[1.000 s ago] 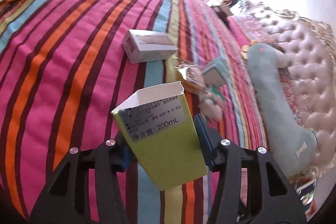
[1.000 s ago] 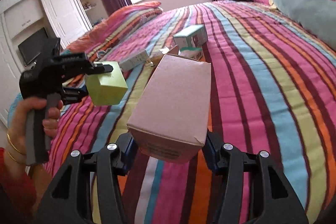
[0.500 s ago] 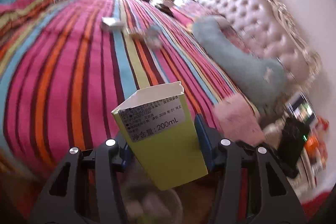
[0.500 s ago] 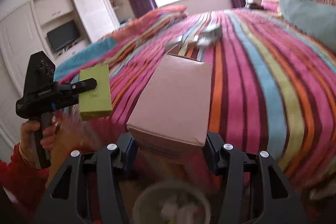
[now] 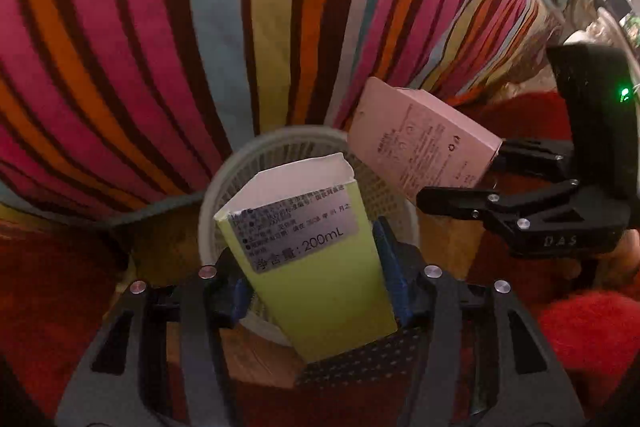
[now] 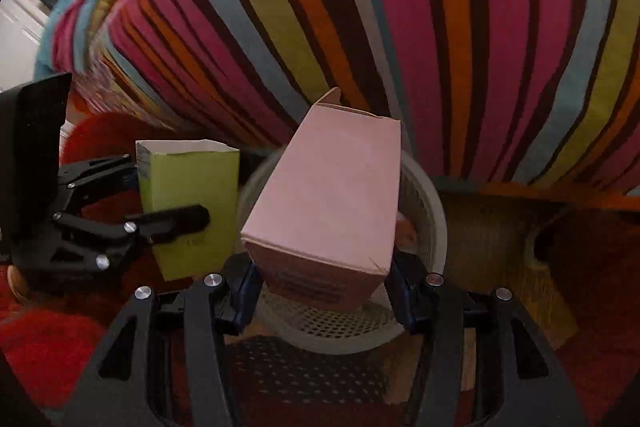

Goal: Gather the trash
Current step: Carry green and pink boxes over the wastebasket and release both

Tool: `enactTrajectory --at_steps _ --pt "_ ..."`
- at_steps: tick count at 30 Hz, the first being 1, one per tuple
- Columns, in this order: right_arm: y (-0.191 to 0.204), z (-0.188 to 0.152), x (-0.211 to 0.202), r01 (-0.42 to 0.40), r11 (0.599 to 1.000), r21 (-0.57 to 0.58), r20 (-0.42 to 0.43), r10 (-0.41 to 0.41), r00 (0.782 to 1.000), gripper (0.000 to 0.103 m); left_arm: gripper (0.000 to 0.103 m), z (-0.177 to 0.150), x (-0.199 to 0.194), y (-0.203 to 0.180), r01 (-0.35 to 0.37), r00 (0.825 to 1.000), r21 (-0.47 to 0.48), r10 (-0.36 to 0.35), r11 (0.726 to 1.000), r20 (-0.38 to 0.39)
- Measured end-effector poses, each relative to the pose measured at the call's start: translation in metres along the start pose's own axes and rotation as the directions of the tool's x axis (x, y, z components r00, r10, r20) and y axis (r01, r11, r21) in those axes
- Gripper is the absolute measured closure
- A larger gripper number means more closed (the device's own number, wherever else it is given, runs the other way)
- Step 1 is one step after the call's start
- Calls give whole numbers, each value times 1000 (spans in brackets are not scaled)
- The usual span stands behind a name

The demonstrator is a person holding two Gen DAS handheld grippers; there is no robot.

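In the left wrist view the striped bedspread (image 5: pixel 200 27) fills the upper half of the frame, hanging over the edge of the bed. At lower centre the left tool (image 5: pixel 312 291) has the green carton (image 5: pixel 304 227) between its blue pads. The carton leans a little to the left, its torn-open white top pointing away from us and a printed label on its near face. The jaws have just been easing apart, yet both pads appear to lie against the carton's sides. Directly behind and below the carton is the pale mesh wastebasket (image 5: pixel 280 143), standing at the foot of the bed drape. To the right, the pink box (image 5: pixel 416 143) is tilted over the basket's right rim, clamped in the right tool (image 5: pixel 480 175), which reaches in from the right edge of the frame.

In the right wrist view the left tool (image 6: pixel 160 191) enters from the left edge, one black finger laid across the green carton (image 6: pixel 192 179), which hangs upright just left of the basket. At centre the right tool (image 6: pixel 324 283) is closed firmly on the pink box (image 6: pixel 332 195), its pads pressing both lower corners. The box is above the wastebasket (image 6: pixel 428 203), whose rim shows to the right. We can see the striped bedspread (image 6: pixel 400 7) behind them.
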State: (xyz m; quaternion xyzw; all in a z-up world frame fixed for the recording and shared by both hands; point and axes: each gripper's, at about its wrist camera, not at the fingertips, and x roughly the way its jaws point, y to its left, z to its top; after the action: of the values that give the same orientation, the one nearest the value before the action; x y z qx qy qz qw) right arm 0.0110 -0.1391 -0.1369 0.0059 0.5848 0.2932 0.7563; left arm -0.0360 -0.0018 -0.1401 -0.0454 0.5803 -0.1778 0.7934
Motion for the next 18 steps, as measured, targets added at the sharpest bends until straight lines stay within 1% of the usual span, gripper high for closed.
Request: enactTrajectory --at_steps 5,6,7,8,9,12,15,18 --pt "3 0 17 16 1000 -26 -36 -17 999 50 44 1 21 11 -12 998 -53 8 999 -65" --pt "5 1 19 18 999 -32 -37 -19 999 46 40 2 23 11 -9 997 -62 4 998 -75" --pt "5 2 21 15 999 -35 -44 -17 999 41 35 3 25 13 -21 996 -67 15 998 -87" --pt "6 2 24 10 999 -33 -48 -11 999 31 27 -2 26 12 -28 996 -64 23 998 -89" --pt "6 0 25 12 999 -31 -42 -14 999 28 25 -3 25 11 -31 996 -60 25 998 -89" --pt "4 3 22 29 999 -19 -19 -30 999 28 23 -6 25 10 -18 997 -50 13 999 -81" --pt "-5 1 19 50 999 8 -9 -50 999 28 22 -7 23 9 -21 997 -41 18 999 -76" --pt "-9 -4 15 96 995 21 -2 -96 995 28 22 -8 23 8 -28 997 -41 25 999 -67"
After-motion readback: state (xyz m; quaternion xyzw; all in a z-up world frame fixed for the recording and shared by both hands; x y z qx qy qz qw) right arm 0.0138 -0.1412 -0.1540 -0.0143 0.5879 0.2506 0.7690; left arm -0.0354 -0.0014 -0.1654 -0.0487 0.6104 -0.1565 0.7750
